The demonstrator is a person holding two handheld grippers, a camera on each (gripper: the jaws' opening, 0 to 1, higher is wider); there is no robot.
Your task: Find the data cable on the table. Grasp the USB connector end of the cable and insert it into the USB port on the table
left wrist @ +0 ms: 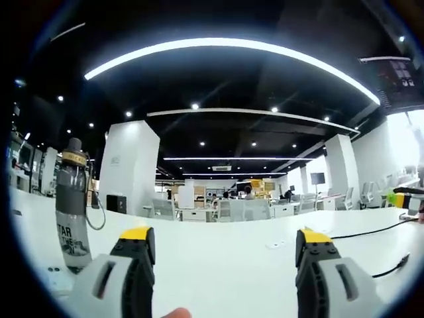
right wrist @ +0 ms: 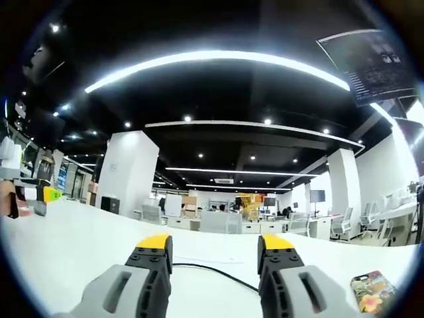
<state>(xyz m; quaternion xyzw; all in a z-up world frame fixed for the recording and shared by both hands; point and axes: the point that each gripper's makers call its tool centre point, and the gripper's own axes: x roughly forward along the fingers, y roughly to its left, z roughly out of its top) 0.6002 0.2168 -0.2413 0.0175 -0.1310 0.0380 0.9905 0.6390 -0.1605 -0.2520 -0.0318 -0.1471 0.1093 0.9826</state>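
Note:
My left gripper [left wrist: 226, 240] hovers low over the white table [left wrist: 218, 265], jaws wide apart with nothing between them. Black cable [left wrist: 368, 231] runs across the table at the right, and a second stretch [left wrist: 391, 267] ends near the right jaw. A small pale fitting [left wrist: 275, 245] lies flat on the table between the jaws, too small to identify. My right gripper [right wrist: 217, 244] is open too, and black cable [right wrist: 212, 271] crosses the table just beyond its jaws. The other gripper [right wrist: 32, 194] shows at the far left of the right gripper view.
A grey water bottle [left wrist: 71, 209] with a cord loop stands at the left. A phone in a flowered case [right wrist: 371, 291] lies at the lower right. A yellow-tipped gripper [left wrist: 405, 196] enters at the right edge. Office desks and chairs stand beyond the table.

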